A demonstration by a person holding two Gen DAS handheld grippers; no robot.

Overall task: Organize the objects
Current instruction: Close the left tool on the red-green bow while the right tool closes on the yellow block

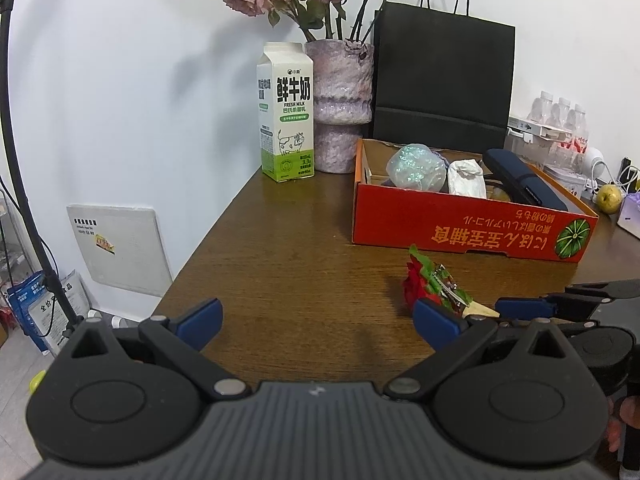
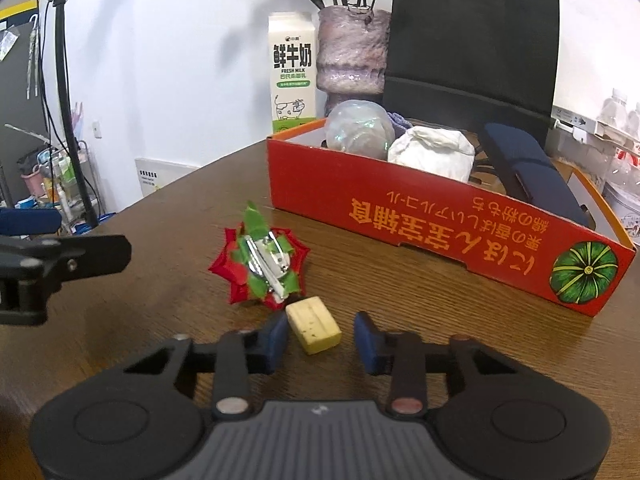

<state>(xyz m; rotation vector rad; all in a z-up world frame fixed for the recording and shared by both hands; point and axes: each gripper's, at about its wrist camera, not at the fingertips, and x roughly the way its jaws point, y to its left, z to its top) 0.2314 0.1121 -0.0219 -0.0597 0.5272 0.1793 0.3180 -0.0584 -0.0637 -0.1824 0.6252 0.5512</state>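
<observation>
A pale yellow block (image 2: 314, 325) lies on the brown table (image 2: 400, 320) between the fingers of my right gripper (image 2: 322, 340), which is open around it without closing. A red and green flower clip (image 2: 262, 262) with a metal clasp lies just beyond the block; it also shows in the left wrist view (image 1: 430, 282). My left gripper (image 1: 318, 318) is open and empty over bare table, left of the clip. An orange cardboard box (image 2: 460, 232) holds an iridescent ball (image 2: 358, 128), a white paper bundle (image 2: 434, 152) and a dark blue case (image 2: 532, 168).
A milk carton (image 1: 286, 114), a pink vase (image 1: 342, 104) of dried roses and a black paper bag (image 1: 442, 72) stand at the back by the wall. A yellow-green fruit (image 1: 609, 199) and bottles (image 1: 560, 120) sit at the far right. The table's left edge drops to the floor.
</observation>
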